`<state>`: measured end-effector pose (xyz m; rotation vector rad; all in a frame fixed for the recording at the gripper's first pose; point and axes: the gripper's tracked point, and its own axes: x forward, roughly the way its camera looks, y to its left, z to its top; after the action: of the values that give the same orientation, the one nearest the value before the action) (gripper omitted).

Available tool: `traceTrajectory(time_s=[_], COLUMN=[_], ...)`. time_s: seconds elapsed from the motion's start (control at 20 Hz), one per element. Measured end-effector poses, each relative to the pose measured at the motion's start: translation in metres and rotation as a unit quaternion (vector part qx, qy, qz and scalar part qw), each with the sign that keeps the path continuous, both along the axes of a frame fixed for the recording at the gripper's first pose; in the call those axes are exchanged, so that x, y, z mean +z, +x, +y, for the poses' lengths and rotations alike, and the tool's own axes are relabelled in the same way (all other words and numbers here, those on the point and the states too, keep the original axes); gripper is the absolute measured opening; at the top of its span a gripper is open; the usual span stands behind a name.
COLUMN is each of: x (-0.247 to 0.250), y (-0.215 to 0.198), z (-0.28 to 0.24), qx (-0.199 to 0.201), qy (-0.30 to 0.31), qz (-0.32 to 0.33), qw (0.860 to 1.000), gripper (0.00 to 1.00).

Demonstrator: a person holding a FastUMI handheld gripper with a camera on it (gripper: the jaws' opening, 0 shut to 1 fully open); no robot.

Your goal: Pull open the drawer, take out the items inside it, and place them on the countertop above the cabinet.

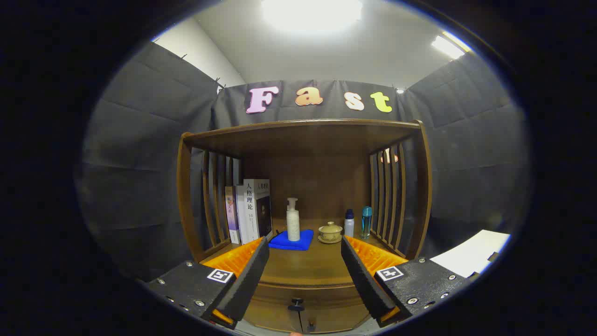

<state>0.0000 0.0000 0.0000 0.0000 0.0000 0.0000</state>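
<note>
The gripper (pixel 304 275) holds its two ribbed fingers wide apart with nothing between them, aimed at a dark brown wooden cabinet (pixel 186 196) with a glossy, rounded top rail and slatted sides. Low between the fingertips, at about 6 o'clock, sits the closed wooden drawer (pixel 280 310) with its small dark round knob (pixel 296 304) — the fingers are short of it, not touching. What lies inside the drawer cannot be seen.

Just above the drawer front runs the smooth, curved edge of the polished wooden countertop (pixel 303 268). A bare stretch of it lies just ahead of the fingers. Beyond that, a white plastic pump bottle (pixel 293 225) stands upright on a folded blue cloth (pixel 291 241). At 1 o'clock from the cloth rests a pale ceramic lidded cup on a saucer (pixel 330 232); further right stand a small white bottle with a dark cap (pixel 349 222) and a slim teal bottle (pixel 366 221), close to the right slats. At 10 o'clock, upright books (pixel 252 210) lean against the left slats.
</note>
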Motion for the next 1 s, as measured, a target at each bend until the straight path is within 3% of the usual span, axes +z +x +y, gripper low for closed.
traceTrajectory(time_s=[0.55,1.0], x=[-0.002,-0.015], y=[0.002,0.006], z=[-0.020,-0.016], qx=[-0.027,-0.021], qy=[0.020,0.035], qz=[0.006,0.020], qw=[0.999,0.999], gripper=[0.96,0.96])
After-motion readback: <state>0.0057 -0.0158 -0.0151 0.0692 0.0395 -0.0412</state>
